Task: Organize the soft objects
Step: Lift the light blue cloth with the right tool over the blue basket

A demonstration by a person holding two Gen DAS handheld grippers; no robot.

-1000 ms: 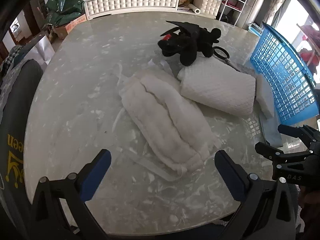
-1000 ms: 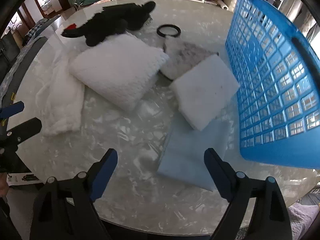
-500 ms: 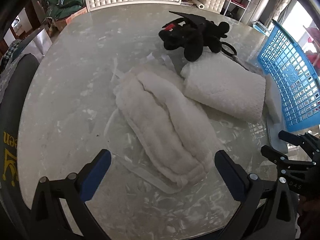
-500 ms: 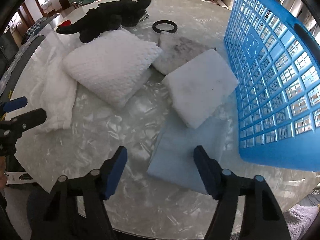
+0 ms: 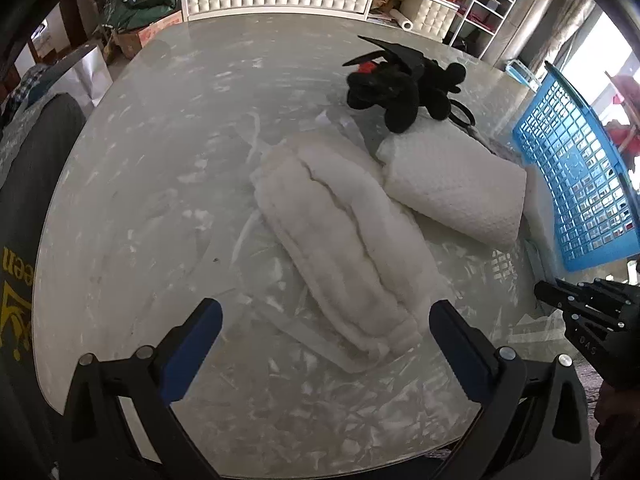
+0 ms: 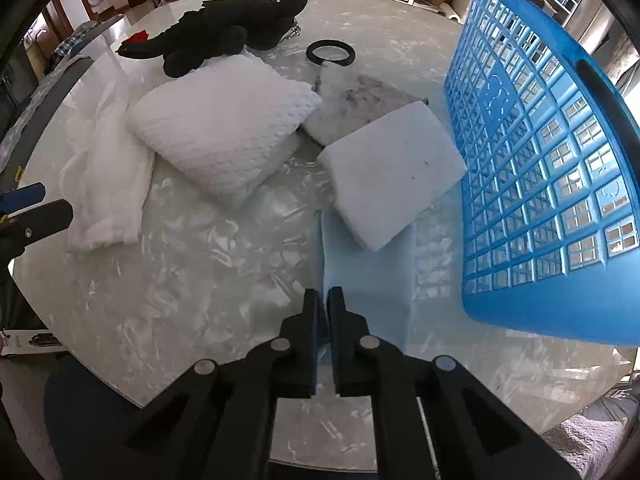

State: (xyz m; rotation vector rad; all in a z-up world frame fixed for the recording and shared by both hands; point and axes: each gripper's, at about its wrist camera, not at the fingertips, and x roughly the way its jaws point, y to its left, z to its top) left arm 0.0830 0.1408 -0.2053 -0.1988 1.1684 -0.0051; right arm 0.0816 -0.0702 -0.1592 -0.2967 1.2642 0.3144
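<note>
Right wrist view: the right gripper (image 6: pixel 323 300) was closed on the limp blue cloth's (image 6: pixel 368 268) near edge; the left gripper (image 5: pixel 324 320) was held open.

A fluffy white towel (image 5: pixel 344 256), folded long, lies flat on the desk. Just beside it rests a white waffle-knit cloth (image 6: pixel 224 128), folded into a thick pad. A black plush dragon (image 6: pixel 224 32) with a red tail tip lies sprawled at the pad's far edge, touching it. A white foam block (image 6: pixel 394 172) lies flat next to a blue plastic basket (image 6: pixel 552 160), which stands on the desk with its latticed wall upright. A greyish stained pad (image 6: pixel 352 108) lies behind the block. A pale blue sheet (image 6: pixel 368 280) lies partly under the block, its near edge pinched between the closed jaws.
</note>
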